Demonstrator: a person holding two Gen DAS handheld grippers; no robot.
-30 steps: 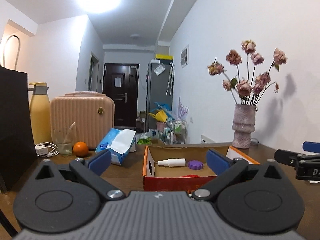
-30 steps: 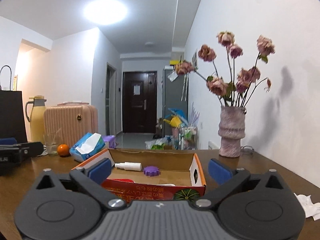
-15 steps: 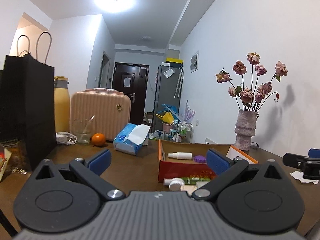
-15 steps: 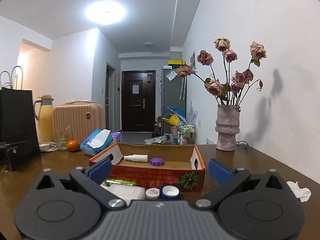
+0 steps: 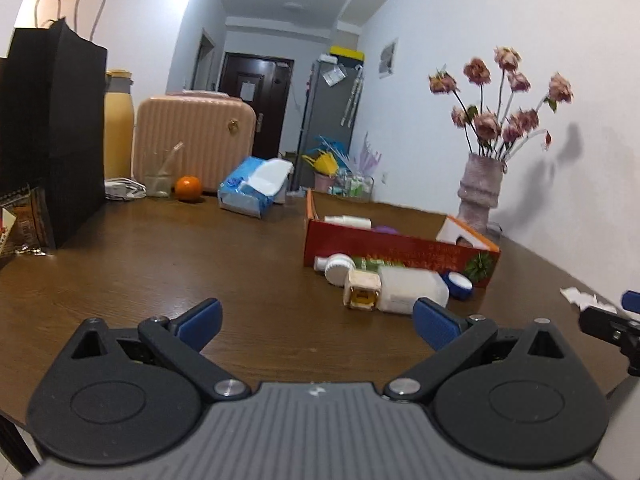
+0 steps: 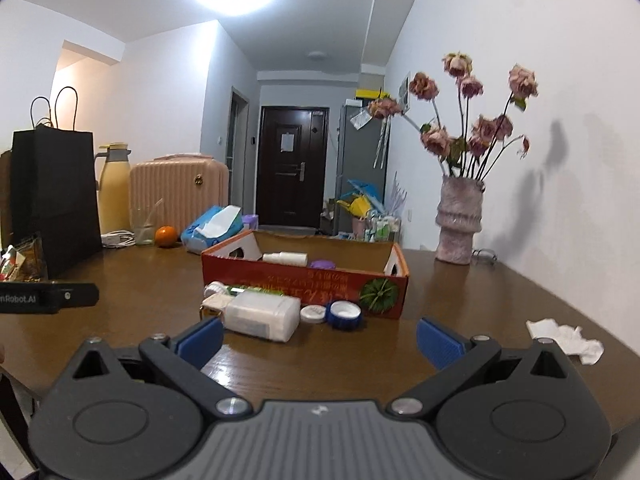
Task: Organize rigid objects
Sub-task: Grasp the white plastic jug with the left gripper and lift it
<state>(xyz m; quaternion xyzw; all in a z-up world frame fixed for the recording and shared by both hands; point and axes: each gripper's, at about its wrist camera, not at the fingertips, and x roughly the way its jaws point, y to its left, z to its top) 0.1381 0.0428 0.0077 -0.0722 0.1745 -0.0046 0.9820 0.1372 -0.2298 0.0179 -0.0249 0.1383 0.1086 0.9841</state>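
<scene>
Left gripper [image 5: 316, 322], seen from the left wrist camera: jaws spread wide, holding nothing, hovering low over the brown wooden table [image 5: 160, 264]. Now pulled back from the open red cardboard box [image 5: 400, 248], which filled the frame a second ago. Loose clutter revealed at the box's near wall: a white rectangular plastic bottle with a gold square cap [image 5: 396, 290] lying on its side, a round white lid [image 5: 338, 269], a blue-rimmed round cap [image 5: 458, 284]. Inside the box, a white spray bottle [image 5: 347, 221].

Right gripper [image 6: 319, 336], seen from the right wrist camera: likewise released and empty, also drawn back. Same white bottle [image 6: 262, 317] lying just ahead, nearer the left finger; blue-rimmed cap [image 6: 345, 315] touching the box front [image 6: 304, 284]; purple round lid [image 6: 322, 265] inside. Retreat probably a setup for picking the loose pieces; sorting barely begun.
</scene>
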